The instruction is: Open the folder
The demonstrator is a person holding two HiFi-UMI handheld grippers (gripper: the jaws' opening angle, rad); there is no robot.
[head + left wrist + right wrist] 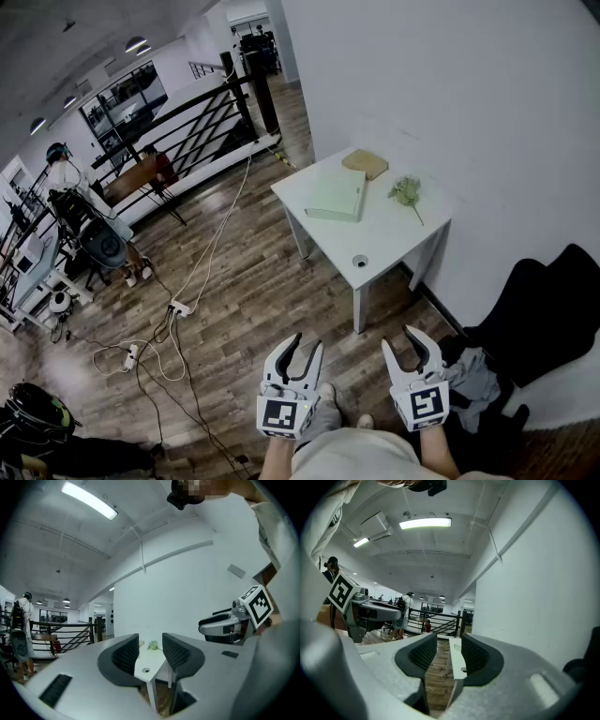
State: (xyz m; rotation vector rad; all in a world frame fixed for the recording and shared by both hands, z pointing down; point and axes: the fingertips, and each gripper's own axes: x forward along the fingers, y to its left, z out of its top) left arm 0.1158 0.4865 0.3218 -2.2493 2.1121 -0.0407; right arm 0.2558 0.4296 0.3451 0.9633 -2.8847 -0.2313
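Observation:
A pale green folder (336,197) lies shut on the small white table (384,239) against the wall, well ahead of me. Both grippers are held low near my body, far short of the table. My left gripper (302,349) is open with nothing between its jaws; in the left gripper view its jaws (150,649) frame the distant table (149,662). My right gripper (405,341) is open too and holds nothing; the right gripper view (449,651) looks along the table's edge (455,660). The folder is too small to make out in either gripper view.
On the table also lie a tan flat box (366,164), a green sprig (407,192) and a small round object (360,262). Cables and power strips (178,307) cross the wooden floor. A black chair (548,314) stands at the right, and a railing (202,122) and a person (70,183) are at the back left.

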